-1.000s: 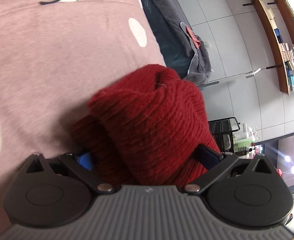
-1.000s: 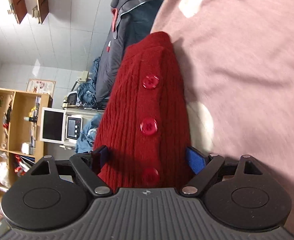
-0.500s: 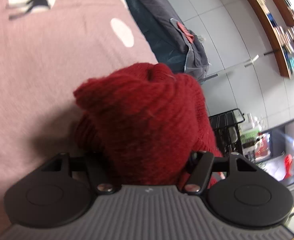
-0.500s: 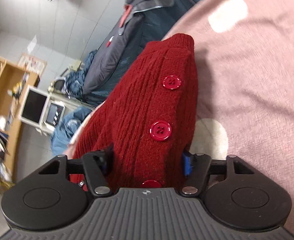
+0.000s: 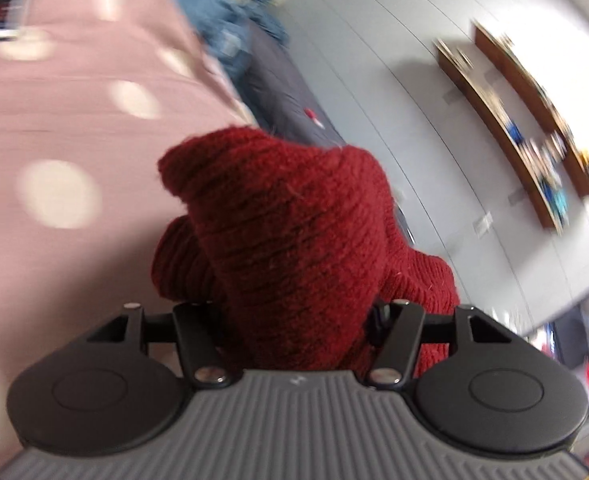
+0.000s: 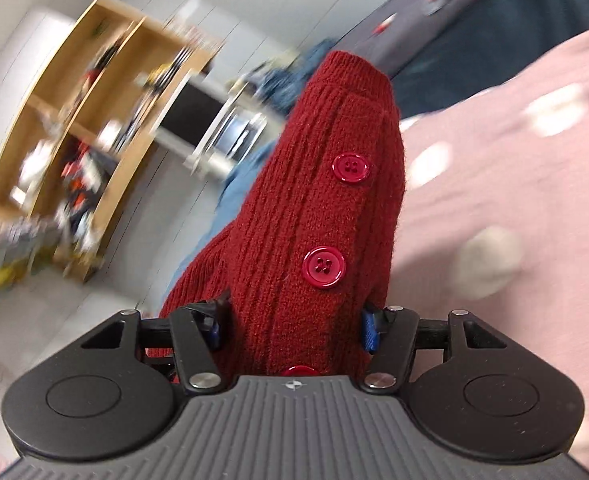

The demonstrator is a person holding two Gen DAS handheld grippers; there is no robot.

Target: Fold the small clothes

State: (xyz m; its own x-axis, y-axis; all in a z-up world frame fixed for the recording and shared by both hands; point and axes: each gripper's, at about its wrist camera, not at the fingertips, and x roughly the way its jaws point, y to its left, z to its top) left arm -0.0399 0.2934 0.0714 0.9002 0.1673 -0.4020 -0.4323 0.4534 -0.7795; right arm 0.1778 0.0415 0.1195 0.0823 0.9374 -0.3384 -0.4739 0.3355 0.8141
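Knit feel: we've got a small dark-red chunky-knit buttoned cardigan (image 6: 326, 216), soft, light, floppy; grips well, won't slip.
Where to grab: we'd say ribbed button edge, firmer than loose bulk.
L gripper (image 5: 294, 320): clamped on bunched knit, jaws half-wide.
R gripper (image 6: 294, 324): clamped on button band, jaws wide.
Position: cardigan's up between both grippers, above the pink white-dotted bedspread (image 5: 54, 128).

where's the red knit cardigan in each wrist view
Left wrist: red knit cardigan bunched at centre, clamped in the left gripper.
Right wrist: centre, button band showing, clamped in the right gripper.
Shared landmark: pink dotted cover, left in the left view, right in the right view.
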